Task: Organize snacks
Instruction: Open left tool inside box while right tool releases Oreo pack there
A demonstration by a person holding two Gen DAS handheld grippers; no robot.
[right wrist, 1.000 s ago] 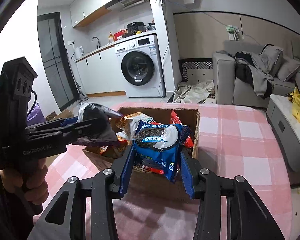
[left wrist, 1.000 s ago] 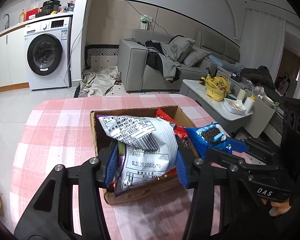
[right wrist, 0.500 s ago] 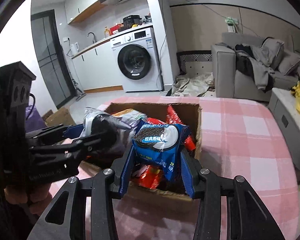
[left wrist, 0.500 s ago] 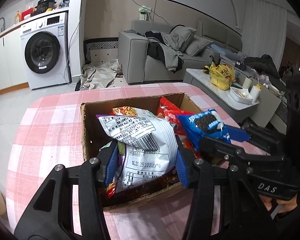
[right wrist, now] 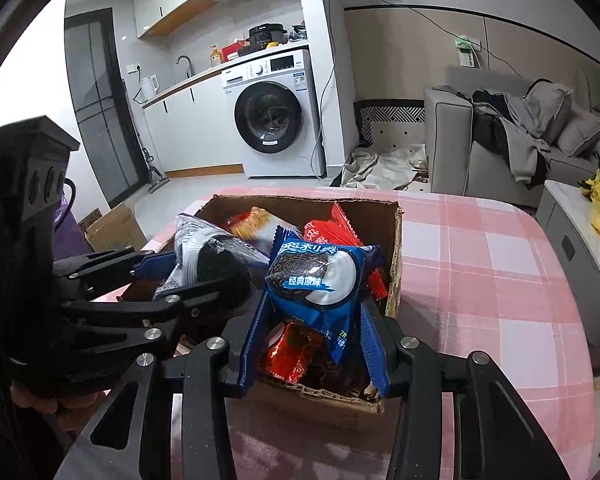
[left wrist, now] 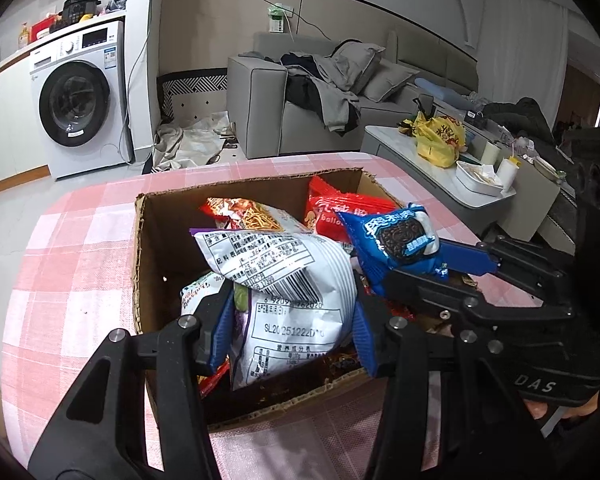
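**Desk:** Jaws first, please, left to right. What has each one got?

**Operator:** Both pairs are nearly closed, each clamped on a packet. My left gripper pinches a white snack bag, printed back facing the lens, with the blue pads pressing its lower half from either side. My right gripper pinches a blue cookie packet the same way, by its lower end.

**Desk:** Where are they relative to the box?

**Operator:** Both packets hang over the open cardboard box, which sits on the pink checked tablecloth. Beyond my left jaws lie an orange noodle packet and a red packet. I judge both packets are held by the lower end so that they can drop in without the fingers fouling what already lies there.

**Desk:** What does one camera catch that the other misses?

**Operator:** My left view shows the bag's barcode and the right gripper reaching in from the right. My right view shows crumpled red wrappers beneath its jaws, and the box's torn near wall, both of which the white bag hides from the left camera.
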